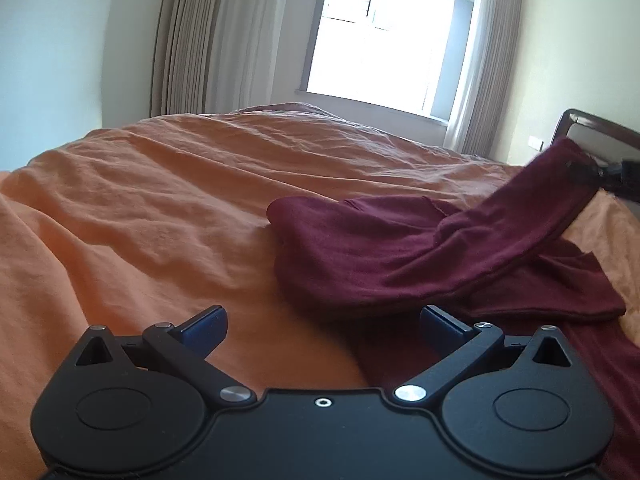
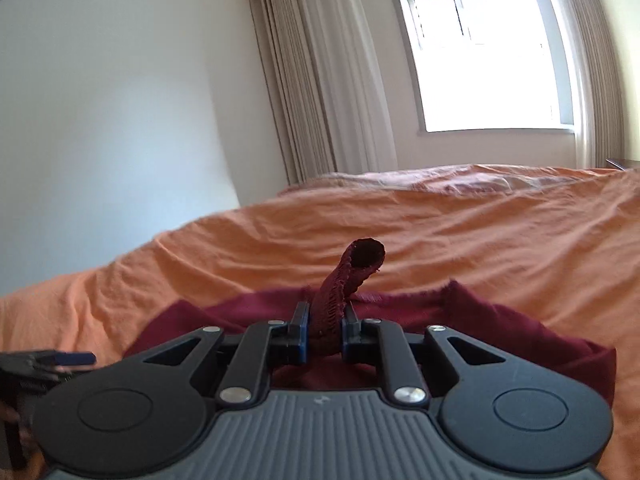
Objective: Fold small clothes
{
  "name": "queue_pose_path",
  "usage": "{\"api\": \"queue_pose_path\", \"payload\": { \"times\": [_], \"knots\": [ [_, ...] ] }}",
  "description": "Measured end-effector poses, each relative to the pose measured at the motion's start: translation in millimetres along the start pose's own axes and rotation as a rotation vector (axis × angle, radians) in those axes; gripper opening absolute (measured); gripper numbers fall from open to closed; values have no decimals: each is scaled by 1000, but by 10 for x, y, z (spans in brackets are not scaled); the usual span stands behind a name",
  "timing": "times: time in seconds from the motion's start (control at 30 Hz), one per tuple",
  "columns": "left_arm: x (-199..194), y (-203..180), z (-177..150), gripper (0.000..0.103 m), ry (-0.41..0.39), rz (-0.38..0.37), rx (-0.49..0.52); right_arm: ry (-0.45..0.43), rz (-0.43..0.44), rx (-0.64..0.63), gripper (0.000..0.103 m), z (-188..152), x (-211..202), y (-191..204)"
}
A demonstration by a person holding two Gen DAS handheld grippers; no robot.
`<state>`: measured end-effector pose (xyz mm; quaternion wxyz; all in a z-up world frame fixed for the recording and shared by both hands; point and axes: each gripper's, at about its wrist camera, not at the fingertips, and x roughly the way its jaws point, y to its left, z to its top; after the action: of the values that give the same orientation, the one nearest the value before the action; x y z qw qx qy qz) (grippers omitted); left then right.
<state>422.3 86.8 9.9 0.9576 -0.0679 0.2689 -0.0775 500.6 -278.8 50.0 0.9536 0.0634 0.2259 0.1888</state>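
A maroon garment [image 1: 400, 256] lies on the orange bedsheet [image 1: 160, 208], with one sleeve [image 1: 540, 208] lifted up to the right. My left gripper [image 1: 323, 326] is open and empty, low over the sheet just in front of the garment's near edge. My right gripper [image 2: 323, 330] is shut on the sleeve's cuff [image 2: 352, 280], which sticks up between its pads; the rest of the garment [image 2: 520, 340] spreads below it. In the left wrist view the right gripper [image 1: 600, 174] shows at the far right, holding the sleeve end. The left gripper [image 2: 52, 360] shows at the right wrist view's left edge.
The bed [image 2: 480, 232] fills the lower half of both views. A dark wooden headboard [image 1: 592, 128] stands at the right. A window [image 1: 380, 40] with beige curtains [image 1: 192, 40] is behind the bed.
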Motion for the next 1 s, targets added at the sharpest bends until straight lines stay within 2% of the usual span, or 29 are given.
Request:
{"api": "queue_pose_path", "payload": {
  "times": [0.17, 0.3, 0.47, 0.6, 0.67, 0.77, 0.83, 0.9, 1.0],
  "knots": [
    [71, 135, 52, 102, 14, 33, -89, 48, -40, 14, 17, -443, 55, -156],
    [173, 157, 132, 102, 17, 77, -64, 36, -53, 28, 22, -679, 35, -216],
    [480, 171, 364, 102, 26, 98, -53, 4, -32, 74, 27, -793, 50, -303],
    [799, 299, 562, 98, 37, 81, -133, -13, -24, 72, 28, -850, 61, -307],
    [936, 353, 620, 91, 60, 41, -179, -14, -18, 79, 29, -869, 63, -327],
    [1067, 408, 633, 66, 96, 7, -250, -16, -11, 89, 29, -884, 59, -354],
    [1095, 391, 635, 23, 104, -6, -248, -18, -10, 89, 29, -888, 62, -356],
    [1057, 328, 634, 10, 73, -15, -218, -19, -13, 85, 29, -892, 72, -349],
    [900, 143, 664, 7, -35, 3, -111, -16, -14, 81, 30, -896, 85, -340]
  ]
}}
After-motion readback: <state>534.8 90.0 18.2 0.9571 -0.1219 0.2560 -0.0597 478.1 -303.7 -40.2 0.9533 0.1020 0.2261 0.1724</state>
